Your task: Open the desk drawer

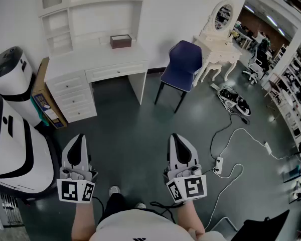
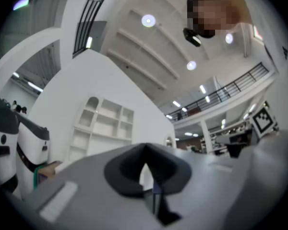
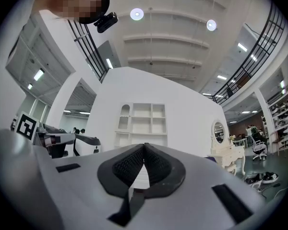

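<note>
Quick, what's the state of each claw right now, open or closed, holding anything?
Left claw: closed, holding nothing.
Right claw: closed, holding nothing.

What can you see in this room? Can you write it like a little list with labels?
Desk: white, drawers all shut
On desk: a brown box
Chair: blue, right of the desk
Left gripper: shut, empty, not at the desk yet
Right gripper: shut, empty
Floor: dark, white cables at the right
</note>
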Available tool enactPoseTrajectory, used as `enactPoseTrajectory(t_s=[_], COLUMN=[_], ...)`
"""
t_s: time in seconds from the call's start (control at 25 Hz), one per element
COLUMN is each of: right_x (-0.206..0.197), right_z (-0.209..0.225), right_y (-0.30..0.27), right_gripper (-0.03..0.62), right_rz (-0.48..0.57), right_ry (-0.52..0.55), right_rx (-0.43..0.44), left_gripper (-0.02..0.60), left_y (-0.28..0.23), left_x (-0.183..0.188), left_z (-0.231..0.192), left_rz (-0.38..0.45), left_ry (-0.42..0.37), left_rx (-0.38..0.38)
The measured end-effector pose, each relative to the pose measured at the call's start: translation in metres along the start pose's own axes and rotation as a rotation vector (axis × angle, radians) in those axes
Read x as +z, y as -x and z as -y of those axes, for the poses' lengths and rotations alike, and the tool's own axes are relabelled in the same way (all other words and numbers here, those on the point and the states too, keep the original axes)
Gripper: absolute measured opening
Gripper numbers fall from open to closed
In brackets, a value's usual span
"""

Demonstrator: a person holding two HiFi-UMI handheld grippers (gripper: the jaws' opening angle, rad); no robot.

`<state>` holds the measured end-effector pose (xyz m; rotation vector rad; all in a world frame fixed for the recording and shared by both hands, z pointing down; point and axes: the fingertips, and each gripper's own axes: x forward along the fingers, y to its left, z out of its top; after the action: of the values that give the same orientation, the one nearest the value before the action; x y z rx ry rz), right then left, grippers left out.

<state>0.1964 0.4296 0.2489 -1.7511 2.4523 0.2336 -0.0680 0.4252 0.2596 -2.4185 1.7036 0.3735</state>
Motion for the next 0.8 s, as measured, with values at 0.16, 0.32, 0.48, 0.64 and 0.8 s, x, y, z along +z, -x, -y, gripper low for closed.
enactPoseTrajectory(t_s=[0.16,0.32,0.48,0.64,0.8], right_x=[0.002,0.001,0.000,-0.002,-0.006], right_z=[-0.008,-0.013,-0.019,-0.024,-0.035], right_y=[-0.002,-0.009,-0.020,-0.033,-0.051], right_gripper=[0.002,0.002,0.002,0.002,0.002], right_rz=[0.001,0.002,0.001,0.014,0.018], right_ry=[0.000,0.006,0.010,0.000,-0.004], right_rx=[0.000,-0.003,-0.012,-0.011,0.005], left_gripper=[0.005,0.005,0.005,0.005,0.005], left_y=[0.001,-0.004,-0.011,-0.022,-0.033], left_x=[0.003,0.002,0.001,-0.002,-0.008], left_z=[-0.005,-0.011,-0.022,-0.035,-0.051], left_rz=[0.001,0.004,0.006,0.008,0.003], left_ry=[0.010,0.014,0.011,0.015,0.026], left_rx=[-0.006,-0.020,-0.029,-0.039,-0.052])
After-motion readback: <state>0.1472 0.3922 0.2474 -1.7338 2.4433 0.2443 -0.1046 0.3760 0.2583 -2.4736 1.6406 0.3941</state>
